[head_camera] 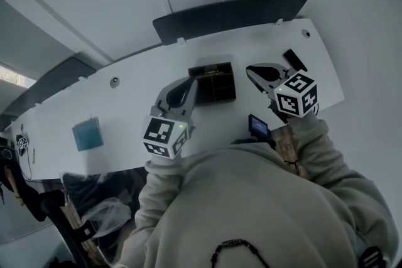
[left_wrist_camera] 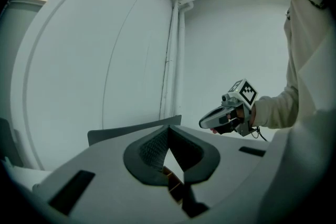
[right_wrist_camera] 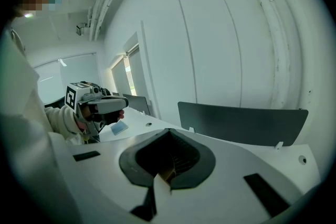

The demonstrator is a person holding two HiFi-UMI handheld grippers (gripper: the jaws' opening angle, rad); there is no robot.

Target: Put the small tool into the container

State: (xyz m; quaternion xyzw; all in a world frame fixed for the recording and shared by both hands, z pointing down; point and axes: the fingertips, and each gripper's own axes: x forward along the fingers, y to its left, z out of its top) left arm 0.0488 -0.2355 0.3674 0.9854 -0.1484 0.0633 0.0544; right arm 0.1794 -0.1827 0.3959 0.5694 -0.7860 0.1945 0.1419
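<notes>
Inventory, my two hand-held grippers over the white surface (head_camera: pixel 138 103).

1. Left hand-held gripper (head_camera: pixel 191 81): I hold it over the left edge of the container. Its jaws are together at the tips, and nothing is pinched between them. In its own view, the container's brown dividers show through the gap beneath the tips.

2. Right hand-held gripper (head_camera: pixel 252 71): I hold it just right of the container, tips pointing toward the far edge of the surface. Its jaws are pressed together, and I see no tool in them.

3. Container (head_camera: pixel 217 88): a dark tray with compartments, standing on the surface between my two grippers. I cannot make out its contents.

4. Small tool: the only piece in sight that could be it is a small black oblong (head_camera: pixel 294 59). It lies flat on the surface beyond and to the right of my right gripper's tips, apart from them, and outside the container.

5. Blue square (head_camera: pixel 86 134): flat on the surface, well to the left.

6. Dark panel (head_camera: pixel 229 17): upright along the far edge.
</notes>
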